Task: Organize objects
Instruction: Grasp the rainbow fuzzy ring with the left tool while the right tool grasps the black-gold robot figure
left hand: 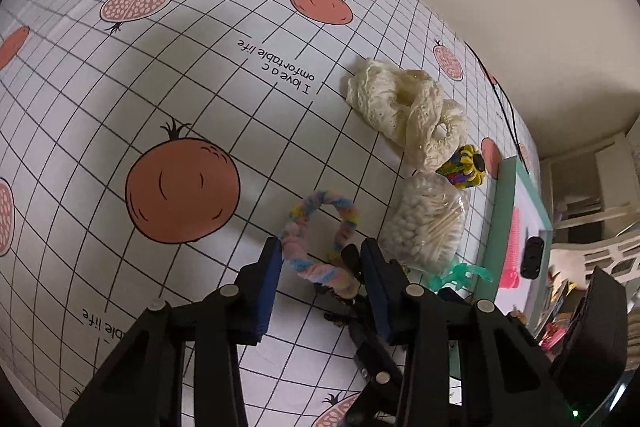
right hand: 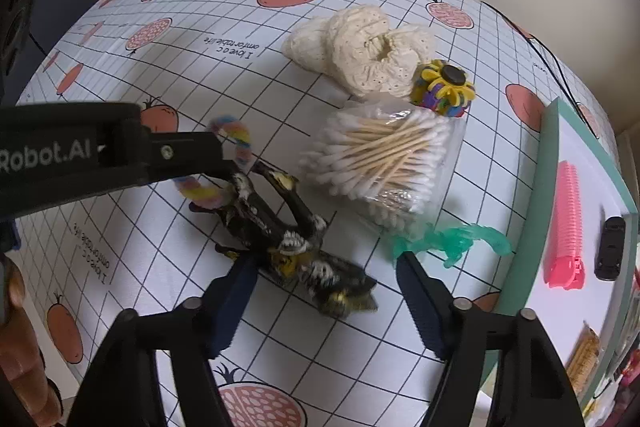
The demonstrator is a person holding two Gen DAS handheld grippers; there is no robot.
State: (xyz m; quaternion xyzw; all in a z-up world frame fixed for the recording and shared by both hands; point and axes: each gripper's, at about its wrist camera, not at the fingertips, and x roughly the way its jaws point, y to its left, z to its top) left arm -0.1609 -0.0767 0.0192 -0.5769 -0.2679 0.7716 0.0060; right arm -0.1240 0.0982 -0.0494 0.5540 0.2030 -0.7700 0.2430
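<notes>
Pastel pipe-cleaner ring (left hand: pixel 320 239) sits lower centre between our left claw (left hand: pixel 320 253) pads, seemingly pinched. Our right claw (right hand: pixel 326 269) gapes around the blurred black-yellow figure (right hand: pixel 296 239); contact there is unclear on the worktop (right hand: pixel 200 67).

Both wrist cameras look steeply down, close over the pomegranate-print gridded tablecloth (left hand: pixel 168 75); both show the clear bag of wooden cotton swabs (right hand: pixel 380 163).
</notes>
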